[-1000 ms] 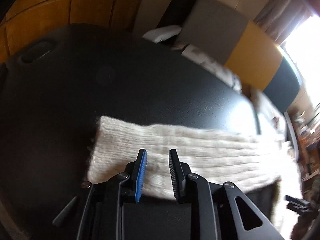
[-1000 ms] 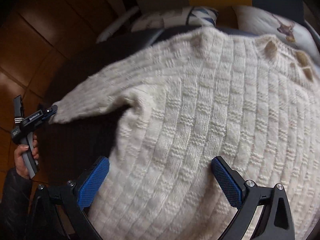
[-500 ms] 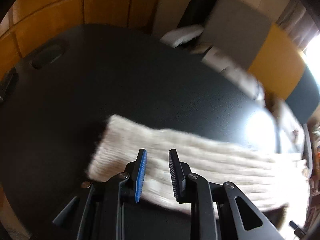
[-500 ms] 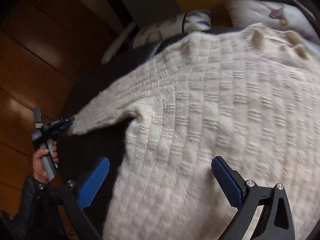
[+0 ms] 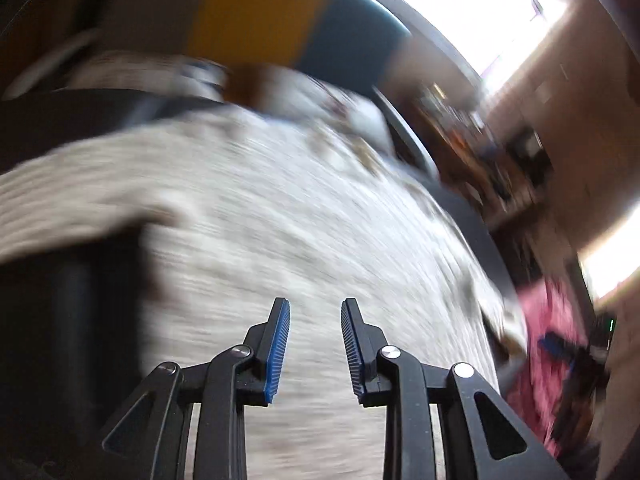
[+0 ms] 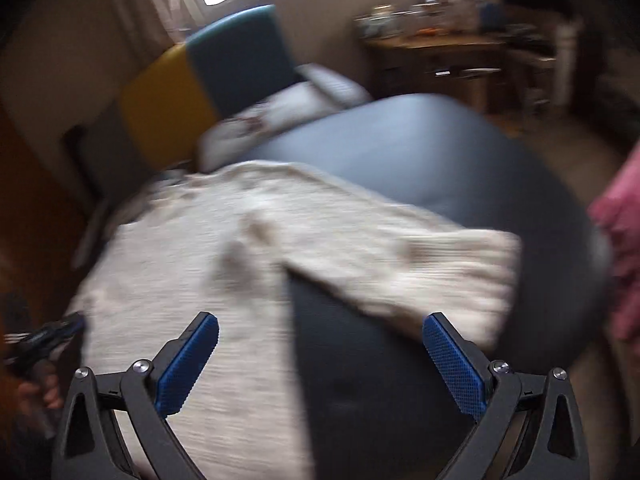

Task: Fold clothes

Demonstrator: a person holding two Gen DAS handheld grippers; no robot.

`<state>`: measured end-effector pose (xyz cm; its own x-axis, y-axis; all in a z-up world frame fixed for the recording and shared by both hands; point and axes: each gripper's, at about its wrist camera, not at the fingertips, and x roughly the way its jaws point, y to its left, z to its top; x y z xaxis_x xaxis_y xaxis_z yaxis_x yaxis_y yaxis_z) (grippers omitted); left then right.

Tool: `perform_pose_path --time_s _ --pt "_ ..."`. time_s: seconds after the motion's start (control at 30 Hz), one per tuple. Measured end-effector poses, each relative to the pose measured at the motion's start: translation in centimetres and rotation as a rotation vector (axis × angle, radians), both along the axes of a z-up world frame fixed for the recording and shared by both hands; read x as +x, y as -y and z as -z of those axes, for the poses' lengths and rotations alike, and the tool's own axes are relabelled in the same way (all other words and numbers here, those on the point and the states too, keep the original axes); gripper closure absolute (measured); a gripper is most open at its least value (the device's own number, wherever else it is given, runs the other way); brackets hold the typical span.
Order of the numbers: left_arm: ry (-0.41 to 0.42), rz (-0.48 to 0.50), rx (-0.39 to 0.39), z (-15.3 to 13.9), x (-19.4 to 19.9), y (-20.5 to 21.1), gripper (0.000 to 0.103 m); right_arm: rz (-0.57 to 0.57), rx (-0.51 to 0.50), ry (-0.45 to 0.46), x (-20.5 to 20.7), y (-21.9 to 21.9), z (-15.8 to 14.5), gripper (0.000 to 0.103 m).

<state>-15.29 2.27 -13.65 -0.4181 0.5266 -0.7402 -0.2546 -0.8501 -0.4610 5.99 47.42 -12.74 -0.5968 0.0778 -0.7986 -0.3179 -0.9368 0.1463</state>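
Note:
A cream knitted sweater (image 5: 280,220) lies spread on a dark round table (image 5: 60,300), blurred by motion. My left gripper (image 5: 315,304) hovers over the sweater's body, its blue-padded fingers a narrow gap apart with nothing between them. The left sleeve (image 5: 60,200) runs off to the left. In the right wrist view the sweater (image 6: 180,260) fills the lower left, and its right sleeve (image 6: 420,264) stretches right across the table (image 6: 400,152). My right gripper (image 6: 320,320) stands wide open above the gap between body and sleeve. The left gripper (image 6: 48,336) shows at the far left, held by a hand.
A chair back in yellow and teal (image 6: 200,80) stands behind the table, with a white patterned cushion (image 6: 280,112) on it. A cluttered wooden desk (image 6: 432,52) is at the back right. Pink clothing of the person (image 6: 620,240) is at the right edge.
Both views have swung to the right. My left gripper has left the left sleeve's cuff and is now over the sweater's body. The right gripper now faces the right sleeve, still wide open.

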Motion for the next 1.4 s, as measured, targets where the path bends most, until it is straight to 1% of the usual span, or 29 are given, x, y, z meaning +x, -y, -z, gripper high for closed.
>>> perform_pose_path --time_s 0.07,0.1,0.17,0.27,0.33,0.37,0.4,0.43,0.47,0.53,0.57,0.6,0.67,0.73,0.8,0.83,0.9,0.93,0.97,1.03,1.07,1.13,1.17,1.23,1.33,1.4 --pt "0.024 0.088 -0.028 0.8 1.0 -4.9 0.077 0.033 0.105 0.042 0.4 -1.0 0.8 0.0" --pt "0.034 0.118 -0.042 1.3 1.3 -6.5 0.077 0.046 0.117 0.043 0.3 -1.3 1.2 0.0" --pt "0.044 0.17 -0.075 1.9 1.8 -9.5 0.077 0.092 0.114 0.029 -0.1 -2.5 1.8 0.0" --pt "0.039 0.233 -0.117 2.0 2.5 -11.7 0.077 0.126 0.073 0.011 -1.8 -3.9 2.9 0.0" --pt "0.04 0.265 -0.149 2.4 2.6 -13.3 0.077 0.141 0.061 0.04 -3.1 -4.5 4.3 0.001" --pt "0.048 0.282 -0.161 2.9 2.5 -13.9 0.077 0.146 0.035 0.055 -3.3 -4.7 5.2 0.013" --pt "0.055 0.286 -0.171 3.3 2.5 -14.2 0.077 0.151 0.009 0.071 -3.5 -5.0 6.1 0.028" --pt "0.06 0.284 -0.173 3.7 2.5 -14.3 0.077 0.156 -0.016 0.085 -3.7 -5.2 7.0 0.055" --pt "0.065 0.282 -0.172 4.2 2.5 -14.3 0.077 0.168 -0.027 0.05 -3.4 -5.4 6.9 0.056" --pt "0.056 0.282 -0.157 4.6 2.7 -14.0 0.077 0.169 -0.044 0.043 -3.5 -5.7 6.8 0.062" --pt "0.055 0.283 -0.146 4.7 2.8 -13.7 0.077 0.161 -0.059 0.041 -3.7 -5.8 6.8 0.067" --pt "0.058 0.283 -0.136 4.7 2.8 -13.5 0.077 0.153 -0.058 0.044 -4.0 -5.8 6.5 0.069" --pt "0.077 0.279 -0.106 4.9 2.5 -12.9 0.077 0.132 -0.032 0.033 -4.6 -6.1 5.0 0.08" --pt "0.095 0.27 -0.078 5.1 2.2 -12.4 0.077 0.144 0.009 -0.02 -4.5 -6.8 2.6 0.084" --pt "0.11 0.259 -0.052 5.1 2.1 -11.9 0.077 0.194 0.043 -0.097 -3.5 -8.4 -0.1 0.084" --pt "0.111 0.258 -0.047 4.9 2.0 -12.0 0.077 0.227 0.052 -0.113 -3.4 -9.4 -0.6 0.084" --pt "0.102 0.258 -0.054 4.8 2.1 -12.1 0.077 0.266 0.003 -0.103 -3.3 -11.2 0.2 0.084" --pt "0.096 0.258 -0.058 4.7 2.1 -12.1 0.077 0.283 -0.063 -0.084 -3.4 -12.4 1.6 0.082" --pt "0.088 0.262 -0.068 4.7 2.2 -12.2 0.077 0.301 -0.128 -0.065 -3.6 -13.5 3.0 0.074" --pt "0.076 0.274 -0.096 4.5 2.3 -12.5 0.077 0.356 -0.218 -0.061 -2.6 -15.1 5.1 0.064" --pt "0.075 0.281 -0.105 4.5 2.1 -12.6 0.077 0.392 -0.22 -0.079 -1.8 -15.6 5.2 0.063" --pt "0.087 0.294 -0.116 4.4 1.3 -12.8 0.077 0.422 -0.223 -0.162 0.3 -15.8 3.9 0.063" --pt "0.093 0.297 -0.119 4.2 1.0 -12.8 0.077 0.406 -0.22 -0.189 1.1 -15.4 3.1 0.058" --pt "0.105 0.3 -0.123 3.4 0.7 -12.8 0.077 0.313 -0.205 -0.215 1.3 -13.5 1.6 0.054" --pt "0.059 0.293 -0.092 1.7 -0.3 -13.3 0.076 0.124 -0.211 -0.235 -0.3 -8.9 0.8 0.049" --pt "0.047 0.288 -0.09 1.1 -1.4 -14.0 0.075 0.0 -0.253 -0.2 -3.1 -5.9 2.1 0.049"
